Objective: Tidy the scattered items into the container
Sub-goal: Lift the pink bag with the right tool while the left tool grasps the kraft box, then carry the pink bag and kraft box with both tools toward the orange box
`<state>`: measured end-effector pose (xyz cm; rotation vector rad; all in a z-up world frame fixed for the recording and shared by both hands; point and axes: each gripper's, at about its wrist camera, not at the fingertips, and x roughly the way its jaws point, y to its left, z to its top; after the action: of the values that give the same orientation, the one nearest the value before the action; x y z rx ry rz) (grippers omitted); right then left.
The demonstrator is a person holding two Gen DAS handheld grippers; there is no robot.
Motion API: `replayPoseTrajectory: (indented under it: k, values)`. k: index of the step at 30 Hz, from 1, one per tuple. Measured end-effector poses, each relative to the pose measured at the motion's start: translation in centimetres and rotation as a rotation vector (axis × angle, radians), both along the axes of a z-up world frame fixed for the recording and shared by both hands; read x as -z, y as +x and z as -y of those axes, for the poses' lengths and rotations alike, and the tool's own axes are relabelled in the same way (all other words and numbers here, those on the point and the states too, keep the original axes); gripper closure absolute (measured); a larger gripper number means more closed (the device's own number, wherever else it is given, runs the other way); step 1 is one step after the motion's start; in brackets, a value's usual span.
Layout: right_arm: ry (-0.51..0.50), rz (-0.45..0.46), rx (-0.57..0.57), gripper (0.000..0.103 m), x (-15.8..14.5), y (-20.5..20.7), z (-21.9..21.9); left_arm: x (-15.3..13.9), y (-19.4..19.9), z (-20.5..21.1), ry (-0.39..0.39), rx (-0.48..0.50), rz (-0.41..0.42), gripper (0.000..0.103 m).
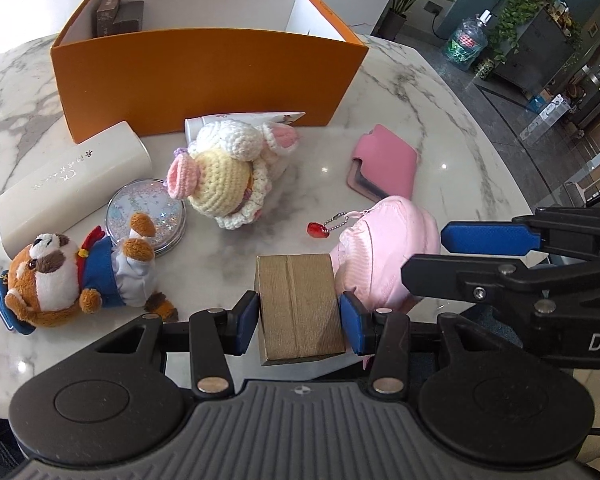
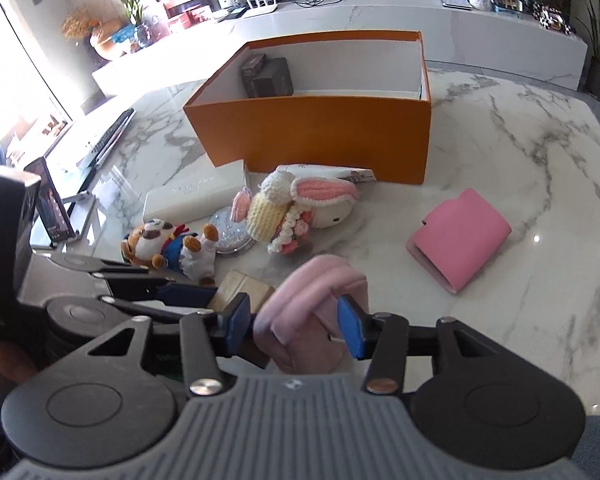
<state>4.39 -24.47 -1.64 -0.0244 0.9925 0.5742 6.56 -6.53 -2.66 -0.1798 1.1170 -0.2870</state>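
My left gripper point(image 1: 299, 322) is shut on a small gold box point(image 1: 298, 306) at the table's near edge. My right gripper point(image 2: 293, 326) has its jaws around a soft pink pouch point(image 2: 312, 300), touching both sides; the pouch also shows in the left wrist view point(image 1: 384, 248), with a red charm point(image 1: 318, 230) on a chain. The orange container point(image 1: 204, 76) stands open at the back with two dark boxes point(image 1: 118, 16) inside. Scattered in front of it lie a crochet bunny doll point(image 1: 228, 172), a plush dog point(image 1: 72, 276), a glitter compact point(image 1: 146, 216), a white case point(image 1: 72, 184) and a pink wallet point(image 1: 384, 164).
A white tube point(image 1: 244, 118) lies against the container's front wall. In the right wrist view a keyboard point(image 2: 108, 138) and a small standing card point(image 2: 52, 204) sit at the marble table's point(image 2: 540, 216) left. The table edge curves off to the right.
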Motion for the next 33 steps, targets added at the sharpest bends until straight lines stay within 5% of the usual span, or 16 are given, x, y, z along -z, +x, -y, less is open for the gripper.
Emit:
replayPoseTrajectory:
  k: [27,33]
  values:
    - [0.033,-0.118,0.199,0.049,2.1,1.6,0.1,1.7,-0.1,1.4,0.030,0.074,-0.015,0.052]
    - [0.022,-0.114,0.207,0.063,3.0,1.5,0.5,1.7,0.0,1.0,0.019,0.047,-0.013,0.052]
